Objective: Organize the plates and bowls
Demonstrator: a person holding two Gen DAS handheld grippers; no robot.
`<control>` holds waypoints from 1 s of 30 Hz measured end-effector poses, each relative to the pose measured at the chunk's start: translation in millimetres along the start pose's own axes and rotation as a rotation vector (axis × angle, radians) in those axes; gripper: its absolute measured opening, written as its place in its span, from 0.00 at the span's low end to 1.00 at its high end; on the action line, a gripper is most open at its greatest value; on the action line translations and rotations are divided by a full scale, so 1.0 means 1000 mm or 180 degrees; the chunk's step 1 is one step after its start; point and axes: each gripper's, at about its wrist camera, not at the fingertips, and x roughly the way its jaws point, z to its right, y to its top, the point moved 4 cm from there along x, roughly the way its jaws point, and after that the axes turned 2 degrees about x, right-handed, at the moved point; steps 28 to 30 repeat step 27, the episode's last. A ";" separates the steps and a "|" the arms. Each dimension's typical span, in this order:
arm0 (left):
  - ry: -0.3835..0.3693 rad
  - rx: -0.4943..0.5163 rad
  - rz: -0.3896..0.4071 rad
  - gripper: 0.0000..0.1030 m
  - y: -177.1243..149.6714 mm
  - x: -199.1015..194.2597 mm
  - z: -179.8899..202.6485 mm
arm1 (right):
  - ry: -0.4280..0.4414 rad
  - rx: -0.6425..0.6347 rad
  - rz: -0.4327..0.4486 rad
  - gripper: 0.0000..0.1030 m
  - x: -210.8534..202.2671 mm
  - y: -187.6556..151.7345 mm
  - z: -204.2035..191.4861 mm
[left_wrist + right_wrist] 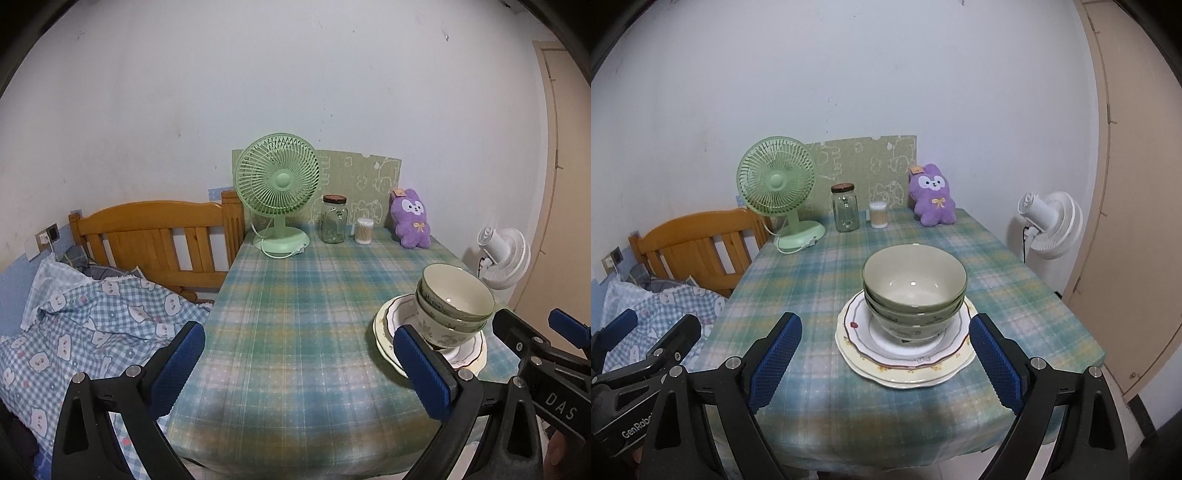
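From the left wrist, the black left gripper (297,363) with blue pads stood wide open and empty above the green plaid tablecloth (295,314). The stack of pale green ceramic bowls (456,302) sat on the scalloped white plates (388,328) at the right, near the table edge.

From the right wrist, the right gripper (886,360) gaped equally wide, holding nothing, its blue fingers (775,354) flanking the plates (905,354) without touching. The bowls (916,291) nested centrally upon them.
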 end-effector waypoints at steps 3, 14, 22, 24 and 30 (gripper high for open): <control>-0.0003 -0.0008 -0.0011 1.00 0.000 0.000 0.000 | -0.0023 -0.0012 0.0034 0.91 -0.002 0.002 0.000; 0.0002 -0.0039 0.0002 1.00 -0.002 -0.004 -0.001 | -0.0013 -0.0051 0.0046 0.91 -0.002 -0.001 0.001; 0.0024 -0.0017 -0.0026 1.00 -0.001 -0.004 0.001 | -0.0006 -0.0060 0.0007 0.92 -0.001 -0.002 0.001; 0.0027 -0.0017 -0.0036 1.00 0.000 -0.003 0.002 | -0.0011 -0.0067 0.0000 0.92 0.000 -0.002 0.000; 0.0032 -0.0017 -0.0037 1.00 0.000 -0.003 0.002 | -0.0023 -0.0067 -0.0017 0.92 0.001 -0.001 0.000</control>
